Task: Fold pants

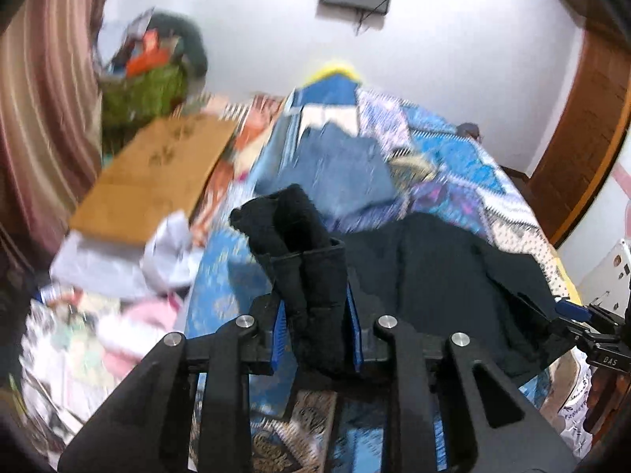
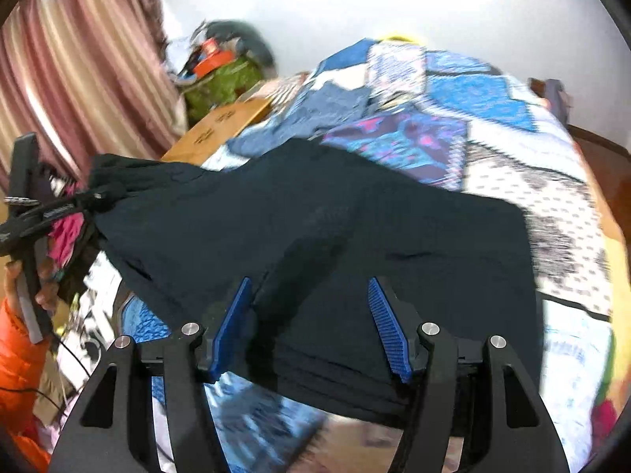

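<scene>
Blue ribbed pads of the left gripper (image 1: 315,329) clamp a bunched fold of the black pants (image 2: 315,228), raised off the patchwork quilt (image 2: 493,118). Right gripper (image 2: 311,327): fingers spread apart over the garment, nothing held. Fabric is dark, soft and creased, draped across the bed.

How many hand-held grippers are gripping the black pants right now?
1. The left hand-held gripper is clamped on a bunched end of the black fabric pants; the right hand-held gripper is open over their near edge.
</scene>
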`<move>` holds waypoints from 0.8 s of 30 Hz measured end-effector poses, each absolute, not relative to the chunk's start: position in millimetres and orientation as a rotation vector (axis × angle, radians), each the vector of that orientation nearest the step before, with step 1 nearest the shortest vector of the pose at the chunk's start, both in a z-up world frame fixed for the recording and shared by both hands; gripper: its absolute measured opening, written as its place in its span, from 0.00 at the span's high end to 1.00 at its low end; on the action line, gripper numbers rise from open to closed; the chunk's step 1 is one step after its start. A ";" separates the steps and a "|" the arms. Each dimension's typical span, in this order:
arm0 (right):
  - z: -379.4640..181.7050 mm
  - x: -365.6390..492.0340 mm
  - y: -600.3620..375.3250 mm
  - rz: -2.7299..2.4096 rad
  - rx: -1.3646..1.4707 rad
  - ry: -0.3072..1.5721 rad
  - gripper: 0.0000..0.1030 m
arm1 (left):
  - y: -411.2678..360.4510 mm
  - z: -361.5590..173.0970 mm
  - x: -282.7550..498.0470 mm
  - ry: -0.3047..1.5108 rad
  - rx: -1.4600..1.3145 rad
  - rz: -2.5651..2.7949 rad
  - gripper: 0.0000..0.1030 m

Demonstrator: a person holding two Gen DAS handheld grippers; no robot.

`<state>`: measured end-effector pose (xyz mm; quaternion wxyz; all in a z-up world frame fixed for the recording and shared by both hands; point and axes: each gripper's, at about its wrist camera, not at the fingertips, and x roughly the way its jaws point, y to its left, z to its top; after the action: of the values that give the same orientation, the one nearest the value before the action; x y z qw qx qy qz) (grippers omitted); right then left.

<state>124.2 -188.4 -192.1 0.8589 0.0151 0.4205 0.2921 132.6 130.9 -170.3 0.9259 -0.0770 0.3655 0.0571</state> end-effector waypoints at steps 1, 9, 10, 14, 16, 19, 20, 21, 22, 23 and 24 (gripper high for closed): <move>-190.7 123.8 -195.1 0.599 0.038 0.877 0.44 | 122.9 -159.9 134.5 0.722 -0.132 0.113 0.76; -189.9 121.6 -282.4 0.429 0.144 0.856 0.44 | 60.7 -104.8 150.5 0.583 -0.012 0.052 0.78; -192.5 121.8 -293.0 0.411 0.161 0.858 0.44 | 52.5 -99.5 152.6 0.572 -0.006 0.035 0.78; -209.9 121.4 -314.0 0.347 0.164 0.902 0.44 | 19.0 -82.5 163.2 0.539 0.014 -0.037 0.81; -223.5 122.1 -315.9 0.343 0.157 0.945 0.44 | -0.8 -77.6 169.2 0.526 0.032 -0.079 0.82; -239.4 120.6 -313.5 0.363 0.156 0.968 0.44 | -32.1 -73.9 177.5 0.521 0.060 -0.136 0.83; -239.8 120.0 -313.4 0.365 0.166 0.960 0.44 | -42.4 -74.4 179.3 0.523 0.069 -0.155 0.83; -239.5 120.4 -313.6 0.369 0.169 0.960 0.44 | -52.4 -74.1 182.4 0.526 0.078 -0.177 0.83; -239.0 121.1 -314.6 0.372 0.171 0.959 0.44 | -66.1 -74.6 186.5 0.529 0.090 -0.207 0.83; -238.8 121.7 -314.6 0.374 0.173 0.958 0.44 | -77.6 -76.0 189.1 0.530 0.098 -0.228 0.83; -238.9 121.5 -314.1 0.376 0.171 0.956 0.44 | -89.0 -76.8 192.0 0.531 0.108 -0.251 0.84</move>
<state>121.5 -314.1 -238.9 0.8675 0.0817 0.4565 0.1798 192.0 -89.0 -76.8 0.9557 0.0534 0.2618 -0.1236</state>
